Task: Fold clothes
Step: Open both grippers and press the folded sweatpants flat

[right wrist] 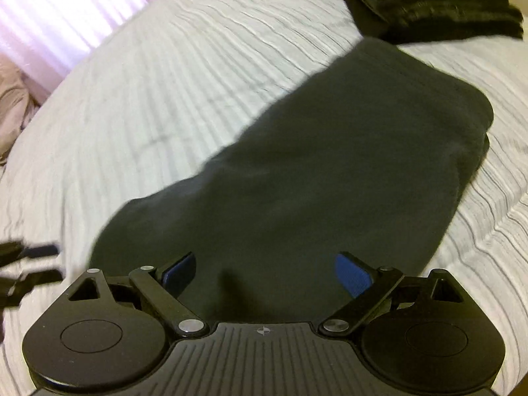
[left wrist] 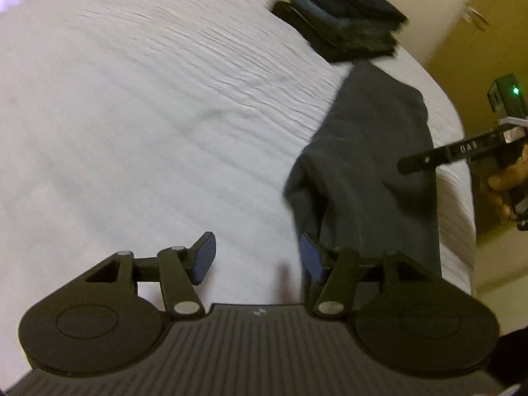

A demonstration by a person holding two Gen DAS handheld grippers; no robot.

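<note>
Across the right of the left wrist view, a dark garment [left wrist: 373, 165] lies lengthwise on the white bedspread [left wrist: 148, 115], below a stack of folded clothes [left wrist: 343, 19] at top. The left gripper [left wrist: 257, 257] is spread, empty. At right edge, a hand [left wrist: 508, 181] grips the right gripper [left wrist: 409, 165], marked "DAS". Only the right wrist view shows that gripper [right wrist: 264, 274] released above the garment's [right wrist: 313, 171] near end, with curtains [right wrist: 66, 10] upper left.

A bed [left wrist: 132, 115] covered in a ribbed white bedspread [right wrist: 198, 66] filled the room. Bright daylight glowed through a curtained window [right wrist: 59, 10] beyond its far left corner. Yellowish walls [left wrist: 462, 39] and a door handle [left wrist: 475, 16] stood past its right edge.
</note>
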